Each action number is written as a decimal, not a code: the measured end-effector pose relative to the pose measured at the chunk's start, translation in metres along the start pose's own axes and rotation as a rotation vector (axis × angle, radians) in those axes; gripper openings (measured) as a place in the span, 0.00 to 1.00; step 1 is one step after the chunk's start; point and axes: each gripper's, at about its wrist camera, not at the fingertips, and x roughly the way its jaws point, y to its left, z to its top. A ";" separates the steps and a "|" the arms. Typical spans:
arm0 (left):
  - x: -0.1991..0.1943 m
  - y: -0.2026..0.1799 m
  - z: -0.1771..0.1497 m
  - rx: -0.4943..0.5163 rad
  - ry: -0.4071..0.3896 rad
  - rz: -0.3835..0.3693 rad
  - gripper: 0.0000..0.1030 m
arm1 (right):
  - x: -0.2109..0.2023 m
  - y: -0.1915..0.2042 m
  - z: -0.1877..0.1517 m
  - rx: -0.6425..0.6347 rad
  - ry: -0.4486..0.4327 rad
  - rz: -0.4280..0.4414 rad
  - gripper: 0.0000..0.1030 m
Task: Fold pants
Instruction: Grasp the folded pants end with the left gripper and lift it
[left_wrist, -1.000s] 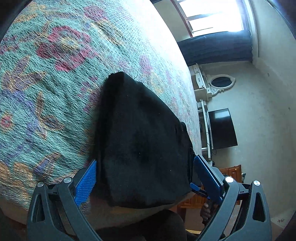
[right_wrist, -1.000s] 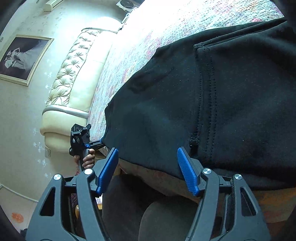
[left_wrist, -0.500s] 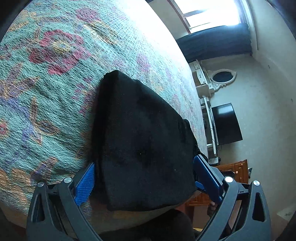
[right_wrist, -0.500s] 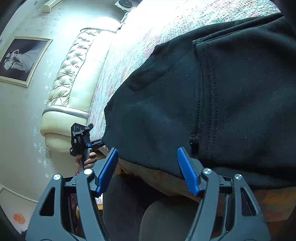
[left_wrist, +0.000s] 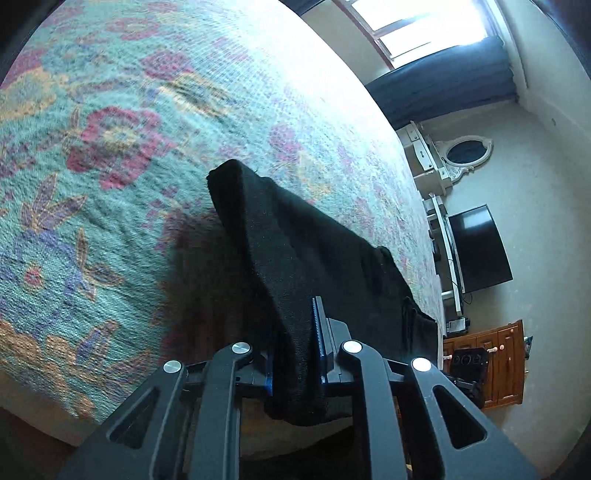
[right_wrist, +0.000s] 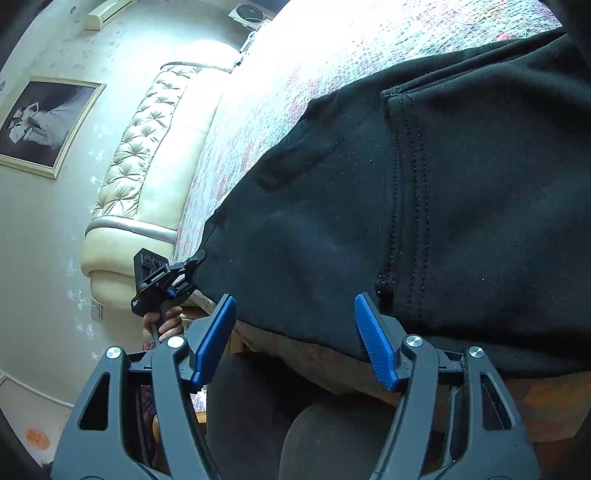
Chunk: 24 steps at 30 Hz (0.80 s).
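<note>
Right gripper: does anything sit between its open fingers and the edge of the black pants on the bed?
Nothing visible does. The right gripper is open at the near edge of the pants, with no object between. The left gripper has just closed on another part of the pants.

A bed with a floral bedspread in green, red and purple fills most of the left wrist view, and its cream tufted headboard stands against a wall bearing a framed picture in the right wrist view. Past the far side of the bed, a window hangs above a dark blue curtain, with a white dresser carrying an oval mirror below it. Beside the dresser stands a dark television screen, and next to that a brown wooden cabinet.
</note>
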 end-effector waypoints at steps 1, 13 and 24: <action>-0.001 -0.010 0.001 0.021 -0.011 0.007 0.15 | -0.002 0.001 0.000 -0.004 -0.011 -0.002 0.64; 0.018 -0.133 -0.023 0.281 -0.081 0.078 0.15 | -0.023 0.001 0.007 -0.006 -0.105 -0.024 0.64; 0.092 -0.229 -0.066 0.484 -0.019 0.152 0.11 | -0.044 -0.006 0.014 0.025 -0.187 -0.048 0.64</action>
